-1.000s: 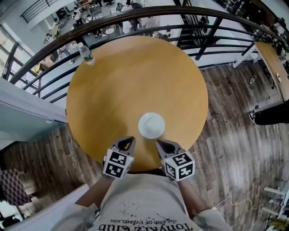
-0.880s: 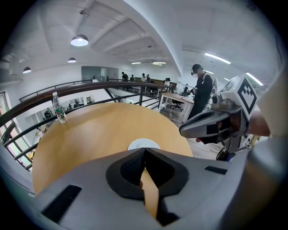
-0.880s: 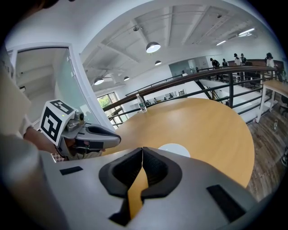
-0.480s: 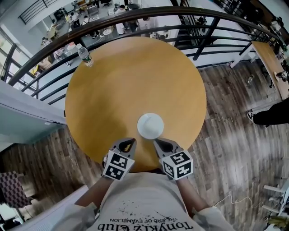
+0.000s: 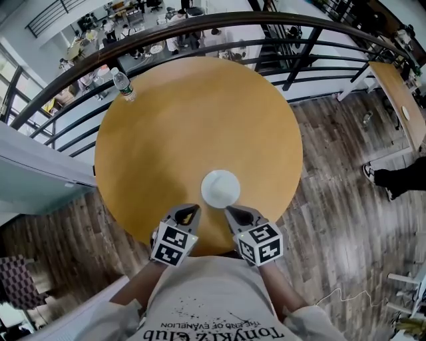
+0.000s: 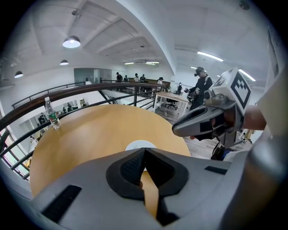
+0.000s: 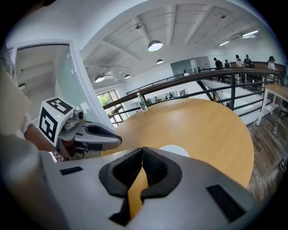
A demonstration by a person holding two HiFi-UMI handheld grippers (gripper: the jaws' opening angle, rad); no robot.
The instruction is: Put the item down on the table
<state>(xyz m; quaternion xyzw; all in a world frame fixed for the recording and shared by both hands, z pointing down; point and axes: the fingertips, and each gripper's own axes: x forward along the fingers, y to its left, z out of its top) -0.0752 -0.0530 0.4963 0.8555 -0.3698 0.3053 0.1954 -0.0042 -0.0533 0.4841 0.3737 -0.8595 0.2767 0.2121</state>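
A white plate (image 5: 220, 188) lies flat on the round wooden table (image 5: 200, 120), toward the edge nearest the person, and neither gripper touches it. The left gripper (image 5: 189, 208) hangs just short of the plate on the person's side, a little to its left. In the left gripper view its jaws are pressed together at the tips with nothing held, and the plate (image 6: 139, 145) shows just past them. The right gripper (image 5: 233, 212) sits just short of the plate too, a little to its right. Its jaws are likewise pressed together and empty in the right gripper view, where the plate (image 7: 174, 149) lies just beyond them. Each gripper view also catches the other gripper off to the side of the plate. Far beyond the plate, a plastic water bottle (image 5: 122, 84) stands upright at the table's far left rim, next to the dark curved railing (image 5: 266, 16).
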